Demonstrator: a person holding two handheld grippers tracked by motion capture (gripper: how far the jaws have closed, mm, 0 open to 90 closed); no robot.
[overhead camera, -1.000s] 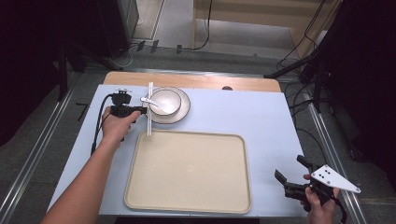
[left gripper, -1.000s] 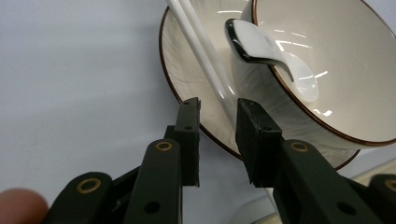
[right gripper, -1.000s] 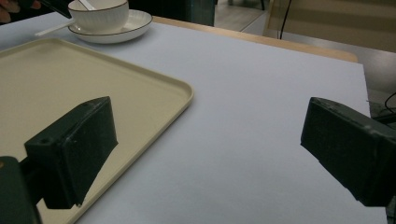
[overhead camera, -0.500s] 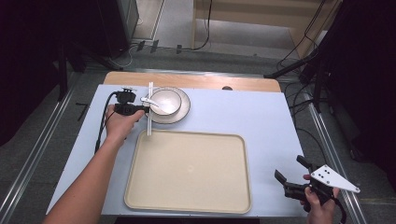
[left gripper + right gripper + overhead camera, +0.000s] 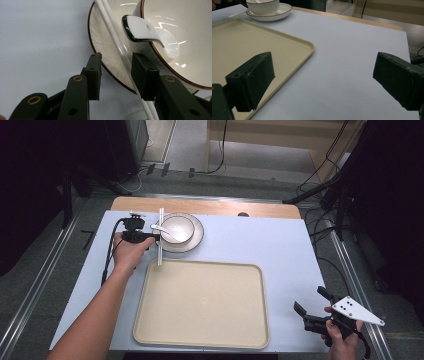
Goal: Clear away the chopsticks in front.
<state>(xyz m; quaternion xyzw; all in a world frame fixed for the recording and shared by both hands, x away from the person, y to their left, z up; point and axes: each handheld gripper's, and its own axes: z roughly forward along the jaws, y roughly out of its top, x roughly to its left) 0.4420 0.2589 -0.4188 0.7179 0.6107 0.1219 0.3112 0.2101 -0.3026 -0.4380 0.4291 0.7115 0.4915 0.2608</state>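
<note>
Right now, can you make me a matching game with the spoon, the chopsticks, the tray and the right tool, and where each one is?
Things:
1. spoon
2. chopsticks
3. tray
4. right tool

Places:
A. bare, in the middle of the table
B. between the left tool's open jaws
C. in the bowl
D. near the table's front right corner, open

Pairs: 1-C, 2-B, 3-A, 4-D

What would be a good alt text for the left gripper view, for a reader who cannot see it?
Two open black gripper fingers straddle a pair of white chopsticks lying across the rim of a brown-edged plate. On the plate stands a white bowl with a white spoon in it, on a pale blue table.
</note>
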